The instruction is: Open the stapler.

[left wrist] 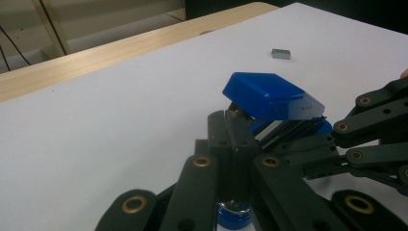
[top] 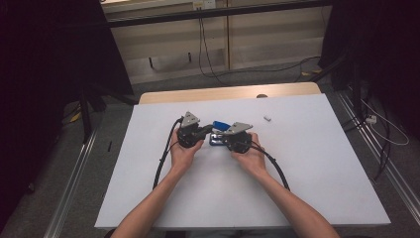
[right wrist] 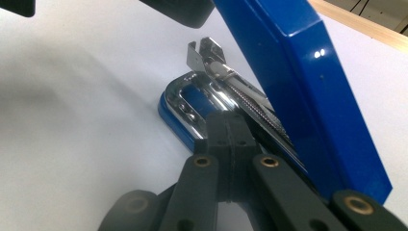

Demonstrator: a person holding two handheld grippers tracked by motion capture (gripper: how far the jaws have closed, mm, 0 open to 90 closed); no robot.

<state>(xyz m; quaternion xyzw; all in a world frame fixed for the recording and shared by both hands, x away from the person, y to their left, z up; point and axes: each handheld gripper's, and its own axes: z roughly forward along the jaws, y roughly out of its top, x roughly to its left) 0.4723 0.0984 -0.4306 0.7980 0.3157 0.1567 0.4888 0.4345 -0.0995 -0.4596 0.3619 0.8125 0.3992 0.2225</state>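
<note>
The blue stapler [top: 219,132] lies near the middle of the white tabletop [top: 307,168], between our two grippers, with its blue lid [left wrist: 269,96] swung up and open so that the chromed staple channel [right wrist: 226,79] and the shiny base plate [right wrist: 185,103] are bared. We hold the left gripper [top: 202,132] at the stapler's left end; in the left gripper view its jaws are pressed together, and a thin metal part of the stapler stands up right at their tips, though we cannot tell whether it is pinched between them. We hold the right gripper [top: 224,141] at the stapler's right side; in the right gripper view its jaws are clenched flat against each other, with their tips just beside the staple channel and above the base, under the raised lid. A small block of staples [top: 267,118] lies apart on the tabletop, beyond the stapler and to its right. A bare strip of wood [top: 163,95] runs along the tabletop's far edge.
</note>
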